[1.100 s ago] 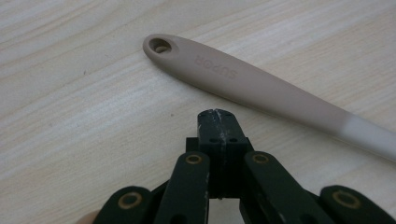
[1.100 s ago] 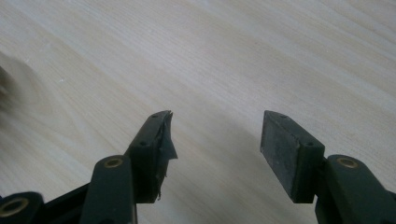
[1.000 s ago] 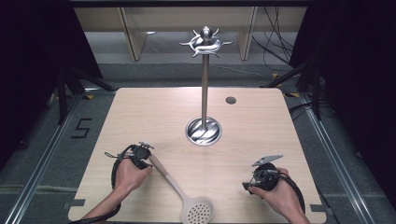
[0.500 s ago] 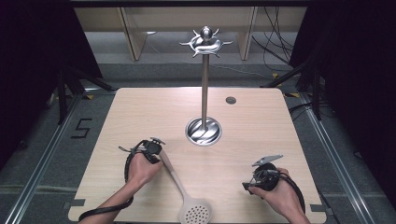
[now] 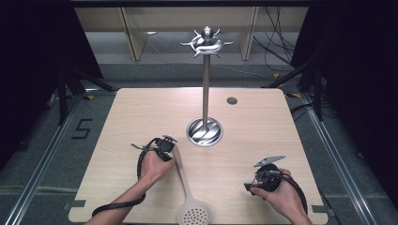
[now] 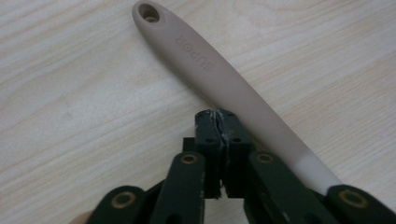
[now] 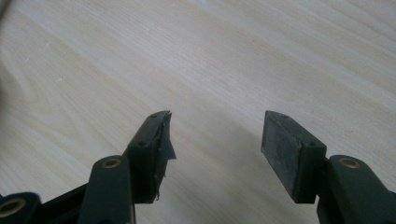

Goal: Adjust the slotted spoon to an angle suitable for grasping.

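A beige slotted spoon [image 5: 184, 180] lies flat on the wooden table [image 5: 141, 112], its perforated head near the front edge. The handle [image 6: 219, 79] has a hanging hole at its end. My left gripper [image 5: 172, 146] sits at that handle end. Its jaws [image 6: 217, 114] have just been opening, though the pads still look closed together. Nothing is between them, and the handle runs past their right side. My right gripper [image 5: 257, 180] rests at the front right over bare wood, open [image 7: 215, 126] and empty.
A tall metal stand [image 5: 205, 89] with hooks at its top rises from a round base [image 5: 204, 132] at the table's middle. A small dark hole [image 5: 232, 100] marks the far right of the tabletop. Cables trail from both grippers.
My left hand has moved right, and the spoon's handle end has swung right with it. The right hand has stayed put.
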{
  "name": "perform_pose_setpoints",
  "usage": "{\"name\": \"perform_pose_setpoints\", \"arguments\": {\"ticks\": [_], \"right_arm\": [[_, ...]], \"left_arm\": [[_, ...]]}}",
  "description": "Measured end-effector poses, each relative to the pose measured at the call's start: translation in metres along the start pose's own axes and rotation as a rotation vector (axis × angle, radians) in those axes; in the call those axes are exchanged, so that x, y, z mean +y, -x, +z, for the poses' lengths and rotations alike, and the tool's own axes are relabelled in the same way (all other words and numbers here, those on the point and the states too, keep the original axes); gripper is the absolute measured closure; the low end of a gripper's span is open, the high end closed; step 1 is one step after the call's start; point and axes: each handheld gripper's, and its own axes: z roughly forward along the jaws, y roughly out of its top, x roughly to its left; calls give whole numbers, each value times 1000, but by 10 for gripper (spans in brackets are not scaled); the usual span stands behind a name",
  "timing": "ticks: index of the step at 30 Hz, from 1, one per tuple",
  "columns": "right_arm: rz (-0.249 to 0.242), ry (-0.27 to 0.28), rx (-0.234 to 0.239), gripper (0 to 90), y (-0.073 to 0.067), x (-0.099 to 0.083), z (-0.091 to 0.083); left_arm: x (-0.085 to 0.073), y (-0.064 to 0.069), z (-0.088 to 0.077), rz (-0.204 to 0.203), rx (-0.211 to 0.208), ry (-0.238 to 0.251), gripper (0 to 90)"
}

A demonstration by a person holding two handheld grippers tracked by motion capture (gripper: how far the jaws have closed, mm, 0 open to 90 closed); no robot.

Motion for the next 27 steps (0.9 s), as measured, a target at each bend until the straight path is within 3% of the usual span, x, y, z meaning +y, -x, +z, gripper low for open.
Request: {"name": "perform_pose_setpoints", "arguments": {"ticks": [2, 4, 6, 7, 15, 17, 19, 25, 27], "right_arm": [[-2, 4, -1, 427, 0, 0, 0], [0, 1, -1, 425, 1, 0, 0], [1, 0, 0, 425, 0, 0, 0], [1, 0, 0, 425, 0, 0, 0], [-17, 8, -5, 423, 2, 0, 0], [-2, -3, -1, 423, 1, 0, 0], [-14, 7, 0, 422, 2, -1, 1], [-2, -4, -1, 421, 1, 0, 0], [2, 1, 1, 421, 1, -1, 1]], "left_arm": [[2, -1, -2, -26, -11, 14, 755], [7, 1, -5, -111, -37, 33, 591], [8, 2, -5, -128, -45, 28, 522], [10, 6, -4, -172, -42, 36, 522], [22, 8, 5, -176, -58, -3, 442], [24, 9, 5, -183, -46, -10, 431], [26, 12, 6, -224, -28, -28, 426], [30, 12, 12, -243, -11, -50, 392], [30, 10, 14, -212, -3, -56, 391]]}}
